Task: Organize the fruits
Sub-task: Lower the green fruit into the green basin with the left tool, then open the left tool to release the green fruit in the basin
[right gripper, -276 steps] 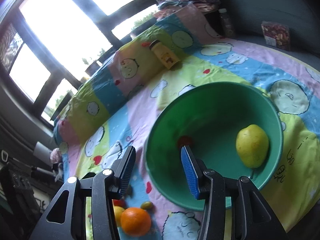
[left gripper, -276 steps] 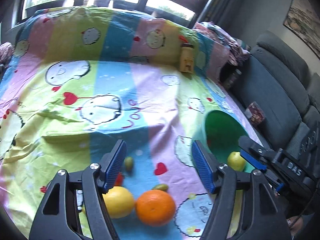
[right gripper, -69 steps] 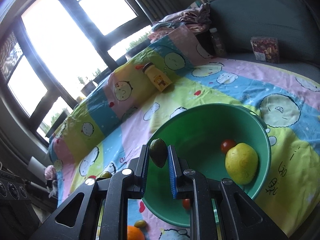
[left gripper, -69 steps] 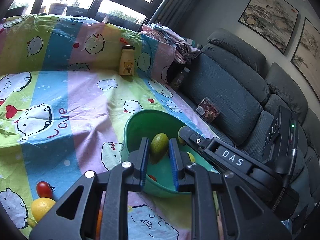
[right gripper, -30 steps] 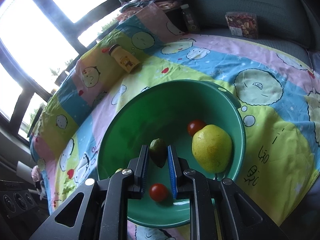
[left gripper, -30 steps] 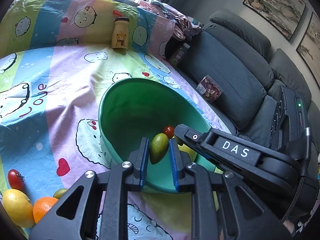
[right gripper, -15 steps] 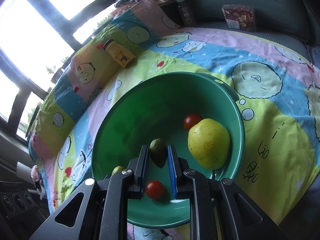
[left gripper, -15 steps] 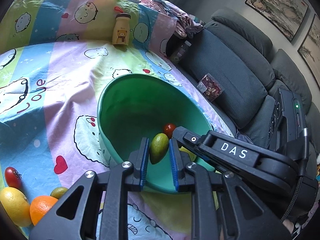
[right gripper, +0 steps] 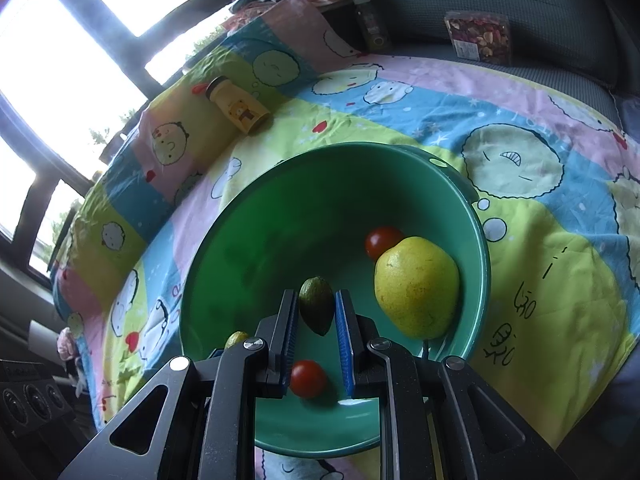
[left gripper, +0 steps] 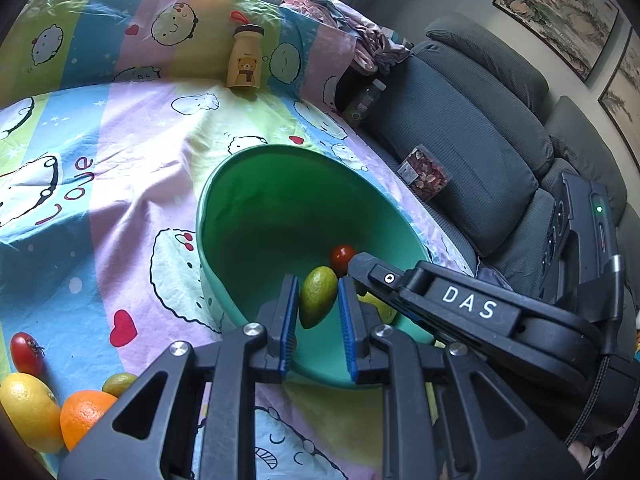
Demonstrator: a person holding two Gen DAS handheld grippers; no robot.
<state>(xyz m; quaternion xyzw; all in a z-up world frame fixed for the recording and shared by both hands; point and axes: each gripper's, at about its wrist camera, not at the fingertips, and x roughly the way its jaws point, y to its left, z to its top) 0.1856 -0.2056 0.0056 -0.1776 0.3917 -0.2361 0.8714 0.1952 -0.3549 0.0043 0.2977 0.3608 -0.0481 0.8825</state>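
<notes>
My left gripper is shut on a small green oval fruit and holds it over the near side of the green bowl. My right gripper is shut on a darker green oval fruit and holds it inside the same bowl. In the bowl lie a yellow pear and two red tomatoes. On the sheet at the lower left lie a lemon, an orange, a small green fruit and a tomato.
A yellow bear bottle stands at the back of the cartoon sheet. A grey sofa runs along the right, with a nut packet and a dark bottle on it.
Both grippers have stayed shut on their green fruits and moved a little further over the bowl. The fruits in the bowl have not moved.
</notes>
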